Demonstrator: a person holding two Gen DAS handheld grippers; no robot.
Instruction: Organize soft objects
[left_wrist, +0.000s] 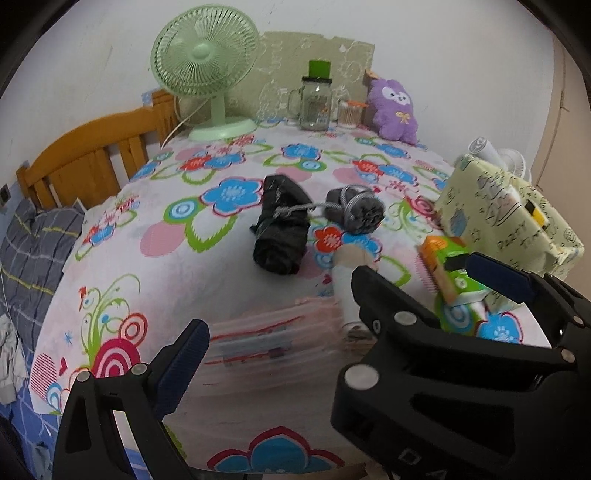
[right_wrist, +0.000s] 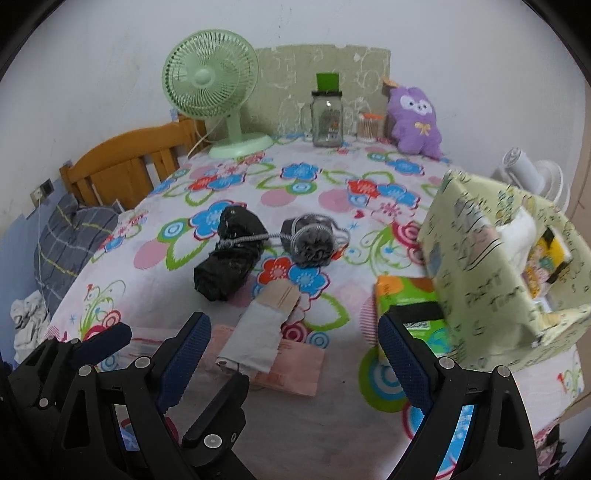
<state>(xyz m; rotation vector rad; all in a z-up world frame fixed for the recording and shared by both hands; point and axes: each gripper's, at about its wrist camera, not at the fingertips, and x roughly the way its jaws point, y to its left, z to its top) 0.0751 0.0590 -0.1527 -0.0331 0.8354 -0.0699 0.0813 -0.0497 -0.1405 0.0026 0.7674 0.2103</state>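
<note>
Right gripper (right_wrist: 295, 339) wide apart, left gripper (left_wrist: 332, 295) likewise, both above floral tablecloth (right_wrist: 332, 177).

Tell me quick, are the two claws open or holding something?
Left claw: open, holding nothing.
Right claw: open, holding nothing.

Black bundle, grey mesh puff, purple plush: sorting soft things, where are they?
black bundle (right_wrist: 229, 258), right wrist view, middle of the roll
grey mesh puff (right_wrist: 313, 243), right wrist view, front face
purple plush (left_wrist: 394, 110), left wrist view, belly
</note>
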